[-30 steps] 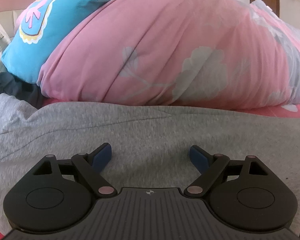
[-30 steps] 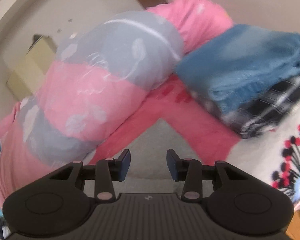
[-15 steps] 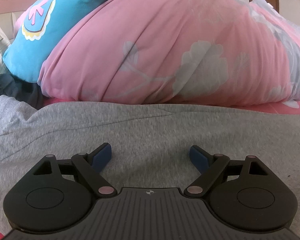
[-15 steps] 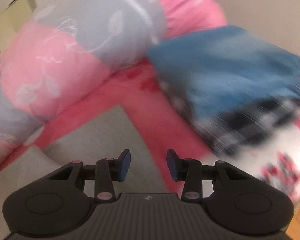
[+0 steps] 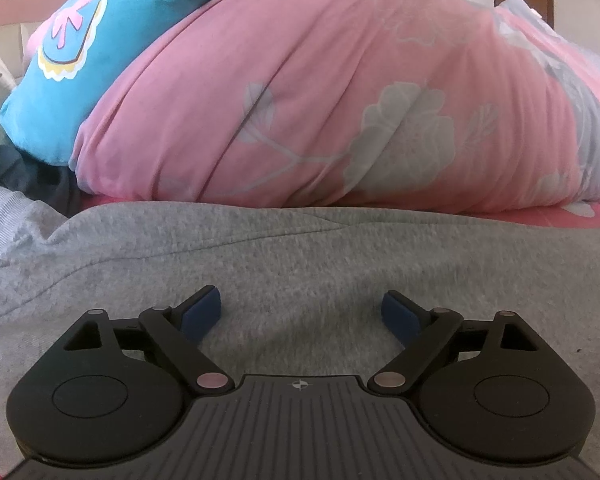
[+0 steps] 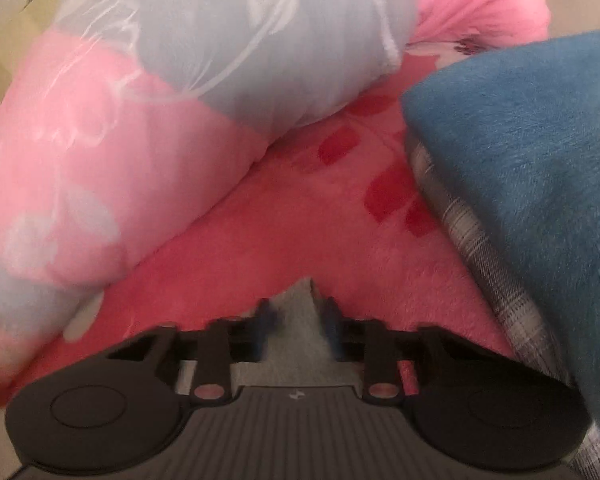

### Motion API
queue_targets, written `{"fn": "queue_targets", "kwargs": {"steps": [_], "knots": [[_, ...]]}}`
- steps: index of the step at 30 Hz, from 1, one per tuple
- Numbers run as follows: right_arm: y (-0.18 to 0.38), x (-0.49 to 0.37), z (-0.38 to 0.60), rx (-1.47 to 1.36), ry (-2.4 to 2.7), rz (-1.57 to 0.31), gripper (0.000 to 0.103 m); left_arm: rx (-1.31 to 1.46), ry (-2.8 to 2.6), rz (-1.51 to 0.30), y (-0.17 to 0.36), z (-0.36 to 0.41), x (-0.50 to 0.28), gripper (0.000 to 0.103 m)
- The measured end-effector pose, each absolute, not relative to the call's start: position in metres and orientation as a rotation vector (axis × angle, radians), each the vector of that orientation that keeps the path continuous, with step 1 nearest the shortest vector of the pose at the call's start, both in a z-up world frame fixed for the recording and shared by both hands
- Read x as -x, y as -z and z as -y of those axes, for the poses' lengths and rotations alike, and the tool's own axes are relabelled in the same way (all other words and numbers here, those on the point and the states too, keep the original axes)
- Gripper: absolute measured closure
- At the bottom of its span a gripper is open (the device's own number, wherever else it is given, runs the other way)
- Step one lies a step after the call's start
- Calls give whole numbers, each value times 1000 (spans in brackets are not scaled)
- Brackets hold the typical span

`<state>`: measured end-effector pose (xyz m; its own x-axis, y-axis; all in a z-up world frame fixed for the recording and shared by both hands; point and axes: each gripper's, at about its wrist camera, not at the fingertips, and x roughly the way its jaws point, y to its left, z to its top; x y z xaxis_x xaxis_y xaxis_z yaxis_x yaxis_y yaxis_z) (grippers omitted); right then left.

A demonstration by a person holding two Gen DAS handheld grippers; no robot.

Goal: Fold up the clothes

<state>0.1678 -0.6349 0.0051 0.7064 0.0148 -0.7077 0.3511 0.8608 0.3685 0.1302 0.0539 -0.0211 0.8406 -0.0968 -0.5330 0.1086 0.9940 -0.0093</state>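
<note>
A grey garment (image 5: pixel 300 256) is lying spread on the bed (image 6: pixel 284 240), its long axis running side to side across the left hand-held gripper (image 5: pixel 300 312), which is hovering right above it with fingers wide apart. One pointed corner of the cloth (image 6: pixel 300 320) is sitting directly between the fingers of the right hand-held gripper (image 6: pixel 298 318), which is nearer that edge; motion blur is hiding whether it is clamping. The fabric is looking soft, heathered and lightly creased.
</note>
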Motion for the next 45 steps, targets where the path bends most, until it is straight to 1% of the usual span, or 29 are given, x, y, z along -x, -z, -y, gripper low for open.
{"fn": "queue_targets", "kwargs": {"steps": [1, 3, 6, 9, 12, 15, 20, 21, 22, 24, 27, 30, 32, 35, 36, 37, 39, 41, 45], "knots": [[-6, -165, 630, -484, 199, -769, 94, -21, 109, -562, 21, -54, -131, 13], [-9, -161, 618, -409, 208, -750, 97, -24, 108, -564, 21, -53, -131, 13], [-20, -156, 608, -319, 240, -678, 98, -27, 107, -566, 21, -53, -131, 13], [-13, -162, 607, -273, 277, -703, 99, -27, 107, -566, 21, -53, -131, 13], [-24, -144, 610, -309, 292, -678, 98, -27, 106, -566, 21, -53, -131, 13], [-36, -125, 613, -344, 306, -653, 93, -25, 108, -568, 21, -53, -131, 13], [-55, -94, 618, -405, 329, -611, 91, -17, 110, -565, 21, -54, -131, 13], [-60, -77, 616, -448, 310, -604, 85, -15, 110, -564, 21, -54, -131, 13], [-63, -59, 613, -507, 284, -607, 72, -13, 109, -563, 21, -54, -131, 13], [-64, -28, 606, -611, 237, -622, 60, -11, 108, -563, 21, -54, -132, 13], [-47, -5, 597, -703, 200, -688, 59, -14, 106, -564, 21, -53, -132, 13], [-28, -5, 597, -735, 232, -743, 59, -15, 106, -564, 21, -53, -131, 13], [-17, -10, 598, -761, 228, -768, 60, -12, 107, -563, 22, -54, -131, 13], [-10, -14, 593, -719, 234, -781, 72, -6, 104, -559, 22, -54, -131, 13], [-9, -16, 590, -694, 241, -782, 85, -5, 104, -558, 22, -54, -131, 13], [-11, -16, 587, -657, 253, -783, 90, -4, 105, -558, 22, -54, -131, 13], [-21, -15, 581, -593, 264, -755, 94, -3, 107, -557, 22, -54, -131, 13], [-43, -18, 576, -481, 283, -703, 95, -3, 107, -557, 22, -54, -131, 13], [-68, -58, 581, -307, 305, -667, 95, -1, 106, -552, 22, -54, -130, 13]]}}
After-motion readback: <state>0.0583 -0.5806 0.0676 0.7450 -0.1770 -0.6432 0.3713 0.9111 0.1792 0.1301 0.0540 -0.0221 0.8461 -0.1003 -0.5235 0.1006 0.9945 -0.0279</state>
